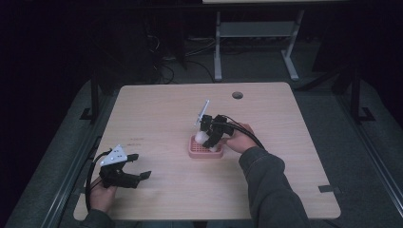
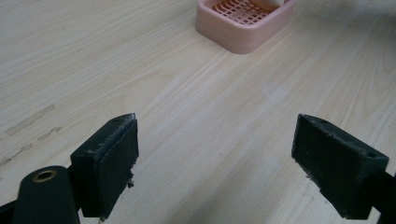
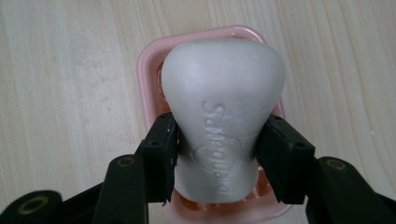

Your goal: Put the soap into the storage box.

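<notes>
White soap (image 3: 223, 116) sits clamped across its waist in your right gripper (image 3: 219, 144), long axis along the jaws, directly above the pink soap dish (image 3: 149, 70); your left gripper (image 1: 124, 167) rests wide open, empty, well apart from it.

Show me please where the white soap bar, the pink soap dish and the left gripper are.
soap bar (image 3: 223, 93): right gripper view, its rounded upper face.
soap dish (image 2: 236, 37): left gripper view, its near outer wall.
left gripper (image 1: 141, 166): high view, the gap between its open jaw tips.
</notes>
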`<state>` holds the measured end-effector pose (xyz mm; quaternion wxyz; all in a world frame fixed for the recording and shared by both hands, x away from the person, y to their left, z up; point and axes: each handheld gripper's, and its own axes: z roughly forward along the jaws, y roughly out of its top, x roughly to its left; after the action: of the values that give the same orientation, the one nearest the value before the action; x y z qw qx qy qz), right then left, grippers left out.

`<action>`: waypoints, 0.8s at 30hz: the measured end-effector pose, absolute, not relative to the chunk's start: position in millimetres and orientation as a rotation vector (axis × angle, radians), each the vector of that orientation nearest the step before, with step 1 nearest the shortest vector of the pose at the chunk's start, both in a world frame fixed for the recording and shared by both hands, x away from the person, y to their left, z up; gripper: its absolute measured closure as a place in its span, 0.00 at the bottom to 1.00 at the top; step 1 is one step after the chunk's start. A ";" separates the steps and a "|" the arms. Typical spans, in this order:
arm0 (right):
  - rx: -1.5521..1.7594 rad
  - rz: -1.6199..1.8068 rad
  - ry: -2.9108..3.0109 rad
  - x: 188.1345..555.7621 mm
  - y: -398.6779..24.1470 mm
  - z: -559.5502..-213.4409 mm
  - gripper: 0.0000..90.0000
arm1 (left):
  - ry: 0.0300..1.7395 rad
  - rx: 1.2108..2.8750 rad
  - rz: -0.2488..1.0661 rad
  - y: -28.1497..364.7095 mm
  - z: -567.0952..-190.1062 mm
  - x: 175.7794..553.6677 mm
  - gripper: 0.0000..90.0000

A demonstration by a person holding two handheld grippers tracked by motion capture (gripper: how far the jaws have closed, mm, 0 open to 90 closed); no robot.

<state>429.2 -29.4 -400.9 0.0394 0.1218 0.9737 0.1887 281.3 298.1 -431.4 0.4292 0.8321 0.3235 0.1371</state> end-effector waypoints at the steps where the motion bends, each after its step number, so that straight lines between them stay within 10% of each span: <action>1: 0.378 0.580 2.984 429.5 -28.8 -400.6 0.54 | 0.806 2.077 0.343 298.0 -431.5 281.5 0.16; 24: 0.385 0.533 2.996 437.4 -14.1 -417.4 0.53 | 0.809 2.073 0.339 298.0 -431.2 281.0 0.16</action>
<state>437.4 -14.1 -417.4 0.0370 0.1255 0.9761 0.1736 281.0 298.0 -431.2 0.4309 0.8310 0.3244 0.1358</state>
